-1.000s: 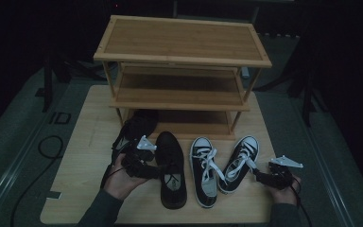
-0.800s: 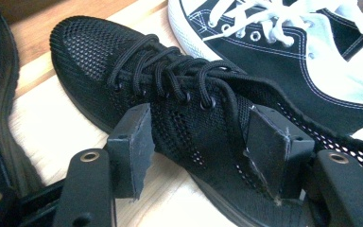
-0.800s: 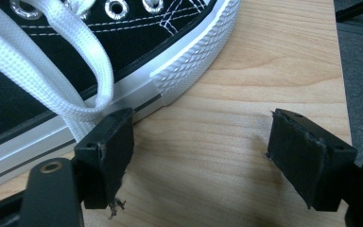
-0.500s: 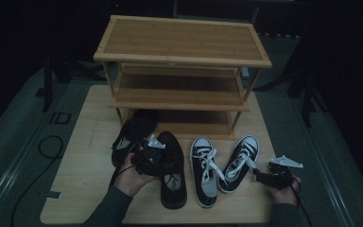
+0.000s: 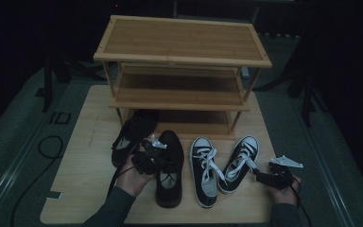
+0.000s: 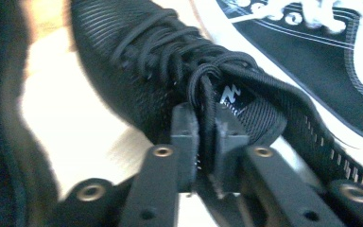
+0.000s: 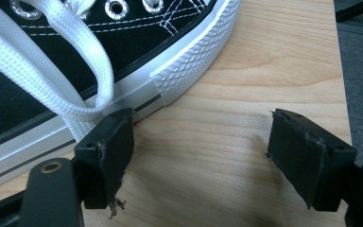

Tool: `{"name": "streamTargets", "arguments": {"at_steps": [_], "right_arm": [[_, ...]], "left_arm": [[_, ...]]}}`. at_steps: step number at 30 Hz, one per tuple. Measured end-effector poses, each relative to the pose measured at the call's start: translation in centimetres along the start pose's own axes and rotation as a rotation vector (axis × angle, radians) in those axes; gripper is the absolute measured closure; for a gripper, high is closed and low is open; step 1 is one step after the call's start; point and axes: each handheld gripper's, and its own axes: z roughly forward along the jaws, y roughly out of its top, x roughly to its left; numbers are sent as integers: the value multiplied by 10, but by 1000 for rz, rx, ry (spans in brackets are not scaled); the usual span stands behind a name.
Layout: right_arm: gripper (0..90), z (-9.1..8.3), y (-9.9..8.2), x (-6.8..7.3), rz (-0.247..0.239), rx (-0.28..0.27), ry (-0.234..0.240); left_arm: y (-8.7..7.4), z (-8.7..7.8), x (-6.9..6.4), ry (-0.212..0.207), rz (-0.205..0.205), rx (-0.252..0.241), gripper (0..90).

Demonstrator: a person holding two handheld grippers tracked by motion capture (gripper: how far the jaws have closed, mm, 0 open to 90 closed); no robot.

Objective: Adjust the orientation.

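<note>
Two black lace-up shoes lie side by side on the wooden board, the left one (image 5: pixel 131 137) and the right one (image 5: pixel 169 165). My left gripper (image 5: pixel 153 153) sits over the right black shoe (image 6: pixel 137 80). Its jaws have just been closing, and the left gripper (image 6: pixel 207 127) is now shut on that shoe's tongue and black laces. A pair of black-and-white sneakers (image 5: pixel 204 170) (image 5: pixel 238 163) lies to the right. My right gripper (image 5: pixel 260 176) rests low beside the right sneaker's sole (image 7: pixel 75 61). In its own view the right gripper (image 7: pixel 201 127) is open over bare wood, and a white lace (image 7: pixel 52 71) hangs at its left jaw.
A three-tier bamboo shoe rack (image 5: pixel 182 71) stands at the back of the board (image 5: pixel 85 189), its shelves bare. Dark floor and a black cable (image 5: pixel 47 146) surround the board on the left. The other sneaker (image 6: pixel 312 52) lies just beyond the held black shoe.
The left hand has shifted slightly right onto the right black shoe and its jaws have closed on the tongue and laces. The right hand has stayed still.
</note>
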Motion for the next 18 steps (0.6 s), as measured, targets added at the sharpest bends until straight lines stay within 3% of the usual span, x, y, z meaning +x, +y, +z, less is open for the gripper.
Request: {"name": "streamTargets", "arguments": {"at_steps": [2,3,8,15,18], "right_arm": [[230,0,0,0,0,0,0],[230,0,0,0,0,0,0],[230,0,0,0,0,0,0],[230,0,0,0,0,0,0],[230,0,0,0,1,-1,0]], "left_arm": [[0,0,0,0,0,0,853],[1,-1,10,13,12,-2,861],[4,0,20,28,39,-22,868],[9,1,33,26,36,-61,871],[14,2,43,49,29,-82,872]]}}
